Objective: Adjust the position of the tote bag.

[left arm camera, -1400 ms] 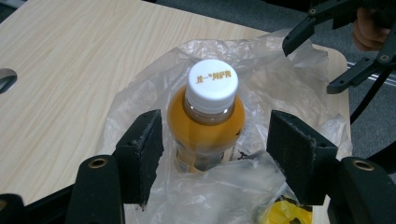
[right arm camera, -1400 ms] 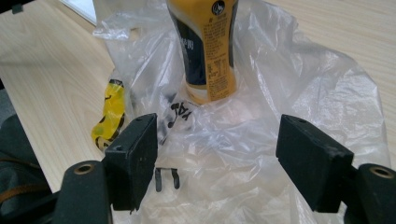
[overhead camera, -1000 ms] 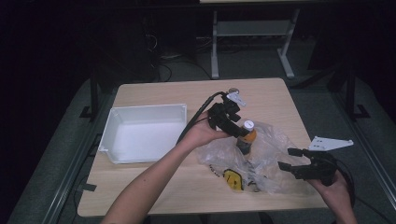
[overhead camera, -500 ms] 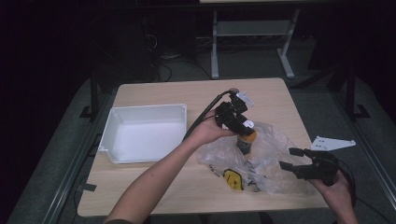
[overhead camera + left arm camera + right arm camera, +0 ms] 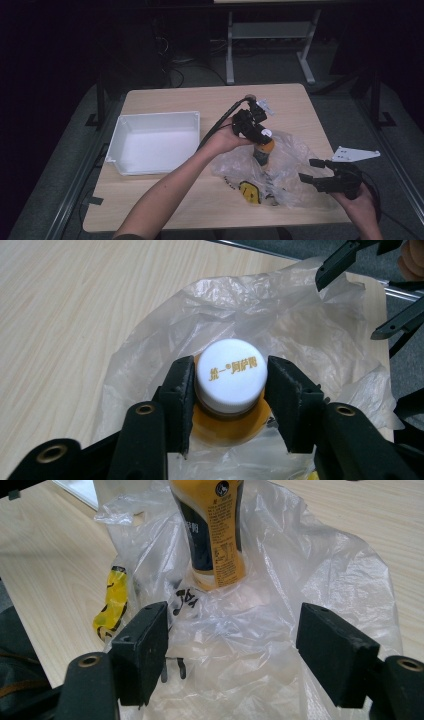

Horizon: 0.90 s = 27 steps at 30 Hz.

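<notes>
The left gripper (image 5: 260,136) comes down from above on an orange drink bottle (image 5: 262,152) and pinches it at the neck, one black pad on each side of the white cap (image 5: 230,376), which carries gold lettering. The bottle stands upright in the middle of a crumpled clear plastic bag (image 5: 287,165) that lies spread on the wooden surface (image 5: 165,200), right of centre. From the right gripper view, the bottle's lower half shows a yellow-orange body with a dark label panel and small print, and the bag's film rises loosely around its base.

The right gripper (image 5: 316,175) hangs low at the bag's near right edge, its jaws spread wide with nothing between them but the plastic lying in front; I cannot tell whether the pads touch the film. Its jaws point toward the bottle and sit apart from it.

A small yellow packet with black marks (image 5: 250,191) lies at the near side of the bag, just beside the bottle's foot. A white rectangular tray (image 5: 117,145) sits on the left part of the surface, well apart from the bag. A dark cable trails from the left gripper back along the person's forearm.
</notes>
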Motion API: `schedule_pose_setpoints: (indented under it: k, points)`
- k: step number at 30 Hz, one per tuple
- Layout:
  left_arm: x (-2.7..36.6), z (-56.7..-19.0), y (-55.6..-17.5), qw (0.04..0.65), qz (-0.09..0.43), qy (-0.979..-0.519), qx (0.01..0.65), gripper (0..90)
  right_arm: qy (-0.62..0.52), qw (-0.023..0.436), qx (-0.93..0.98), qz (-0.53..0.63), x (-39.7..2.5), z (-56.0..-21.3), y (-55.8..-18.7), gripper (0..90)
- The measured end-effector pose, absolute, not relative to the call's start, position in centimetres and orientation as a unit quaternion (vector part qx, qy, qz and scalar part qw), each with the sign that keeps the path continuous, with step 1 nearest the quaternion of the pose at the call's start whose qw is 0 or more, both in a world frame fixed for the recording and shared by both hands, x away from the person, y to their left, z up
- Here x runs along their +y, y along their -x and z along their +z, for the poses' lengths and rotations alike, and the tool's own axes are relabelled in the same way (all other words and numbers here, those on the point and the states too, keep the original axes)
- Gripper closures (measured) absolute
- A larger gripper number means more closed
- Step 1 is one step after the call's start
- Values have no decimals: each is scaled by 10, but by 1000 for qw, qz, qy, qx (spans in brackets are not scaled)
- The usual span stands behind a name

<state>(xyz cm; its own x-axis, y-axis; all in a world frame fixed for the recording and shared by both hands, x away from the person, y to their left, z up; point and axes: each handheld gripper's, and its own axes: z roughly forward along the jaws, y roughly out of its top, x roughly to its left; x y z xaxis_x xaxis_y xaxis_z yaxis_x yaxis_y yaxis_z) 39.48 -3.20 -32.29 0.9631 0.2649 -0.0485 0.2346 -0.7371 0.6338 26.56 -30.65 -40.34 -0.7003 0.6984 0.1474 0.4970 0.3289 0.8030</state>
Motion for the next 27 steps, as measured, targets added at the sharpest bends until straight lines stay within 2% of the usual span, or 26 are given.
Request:
schedule_pose_setpoints:
  k: [27]
  points:
    - [-36,-322,-396,327,31,-936,125,581,-370,111,806,449,-306,-404,-265,284]
